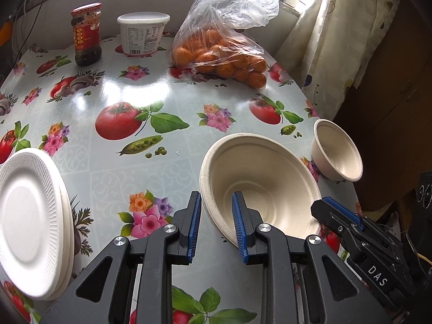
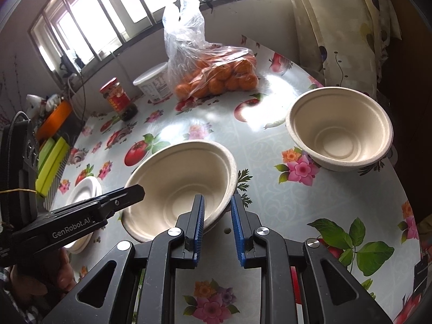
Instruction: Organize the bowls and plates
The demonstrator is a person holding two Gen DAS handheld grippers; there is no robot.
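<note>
We hold the large bowl [image 1: 259,186] from both sides: our left gripper [image 1: 217,216] straddles its near-left rim, clamped on the wall, and our right gripper [image 2: 217,216] pinches the near-right rim likewise. Both grippers tilt downward over the table [image 1: 113,167]. A smaller bowl [image 2: 340,129] sits apart on the right; stacked plates [image 1: 29,221] rest at the left edge. Farther back stand a jar [image 1: 87,33], tub [image 1: 143,32] and bag of oranges [image 1: 221,54] below the barred window [image 2: 89,27].
</note>
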